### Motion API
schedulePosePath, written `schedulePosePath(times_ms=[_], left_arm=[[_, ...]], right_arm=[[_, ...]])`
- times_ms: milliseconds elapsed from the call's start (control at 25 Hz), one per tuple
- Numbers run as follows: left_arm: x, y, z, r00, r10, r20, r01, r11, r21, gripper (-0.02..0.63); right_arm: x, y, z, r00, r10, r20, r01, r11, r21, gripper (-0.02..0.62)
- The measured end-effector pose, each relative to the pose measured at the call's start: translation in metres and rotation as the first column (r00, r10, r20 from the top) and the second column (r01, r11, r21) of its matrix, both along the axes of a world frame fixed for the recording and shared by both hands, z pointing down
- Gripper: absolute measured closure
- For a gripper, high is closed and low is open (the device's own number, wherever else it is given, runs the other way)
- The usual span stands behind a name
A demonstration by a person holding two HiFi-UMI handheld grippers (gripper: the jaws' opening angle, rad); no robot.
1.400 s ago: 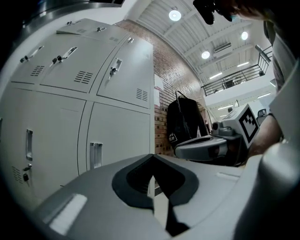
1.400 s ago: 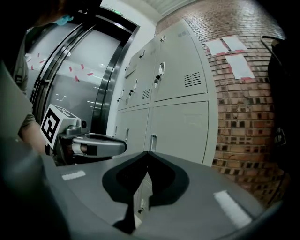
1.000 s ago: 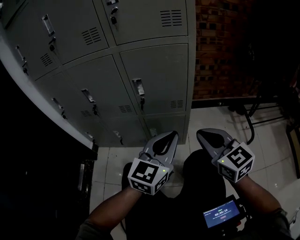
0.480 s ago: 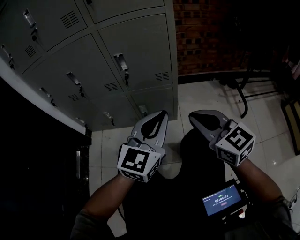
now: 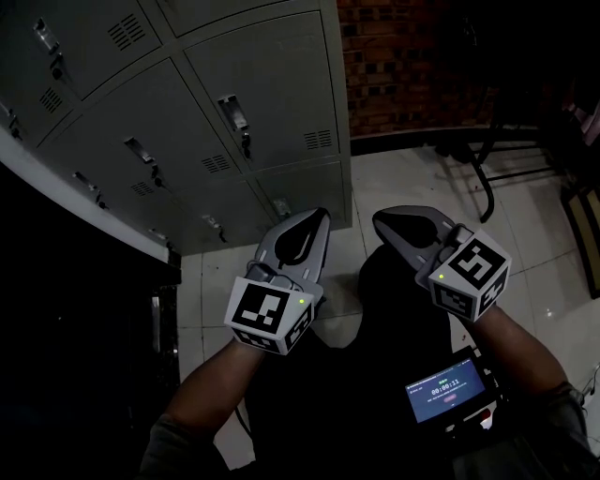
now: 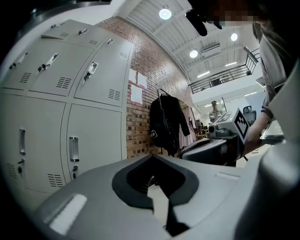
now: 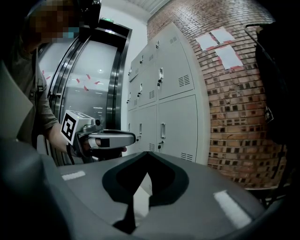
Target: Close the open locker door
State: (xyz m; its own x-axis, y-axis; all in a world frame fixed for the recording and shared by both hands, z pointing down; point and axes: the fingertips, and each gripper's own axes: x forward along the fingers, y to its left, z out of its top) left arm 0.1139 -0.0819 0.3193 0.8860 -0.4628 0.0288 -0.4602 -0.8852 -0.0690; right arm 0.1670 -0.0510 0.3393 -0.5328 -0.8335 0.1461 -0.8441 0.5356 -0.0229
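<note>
Hovering shut and empty, left tongs (image 5: pixel 317 217) and right tongs (image 5: pixel 381 219) face lockers (image 5: pixel 262 103) at eleven o'clock. No open door shows; best to locate it, then push near its latch.

Brick wall (image 5: pixel 412 66) up top, dark red, running down to a pale tiled floor (image 5: pixel 403 187) that is glossy and catches a little light. At the floor's right edge a black metal frame (image 5: pixel 483 178) plants thin legs on the tiles. At the bottom a small lit screen (image 5: pixel 446 390) glows blue, its digits too small to read. In the left gripper view a black garment (image 6: pixel 166 124) — possibly a jacket — hangs against the brick, with paper sheets (image 6: pixel 136 91) stuck on the wall just beside it. Overhead are round ceiling lights (image 6: pixel 165 13) and a railed balcony (image 6: pixel 225 77). Over in the right gripper view — tall glass doors (image 7: pixel 89 79) in a dark frame.
</note>
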Motion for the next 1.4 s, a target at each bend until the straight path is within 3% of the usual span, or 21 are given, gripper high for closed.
schedulePosePath(times_ms=[240, 880, 1400], left_arm=[[-0.003, -0.004, 0.002, 1.0, -0.014, 0.003, 0.014, 1.0, -0.021, 0.601], [-0.003, -0.007, 0.004, 1.0, -0.013, -0.005, 0.013, 1.0, 0.015, 0.601], [-0.013, -0.011, 0.012, 1.0, -0.023, 0.0, 0.023, 1.0, -0.016, 0.601]], right_arm=[[0.002, 0.0, 0.0, 1.0, 0.005, 0.004, -0.005, 1.0, -0.002, 0.589], [0.005, -0.007, -0.001, 1.0, 0.02, -0.004, -0.02, 1.0, 0.012, 0.589], [-0.007, -0.011, 0.006, 1.0, 0.009, -0.005, -0.009, 1.0, -0.011, 0.589]])
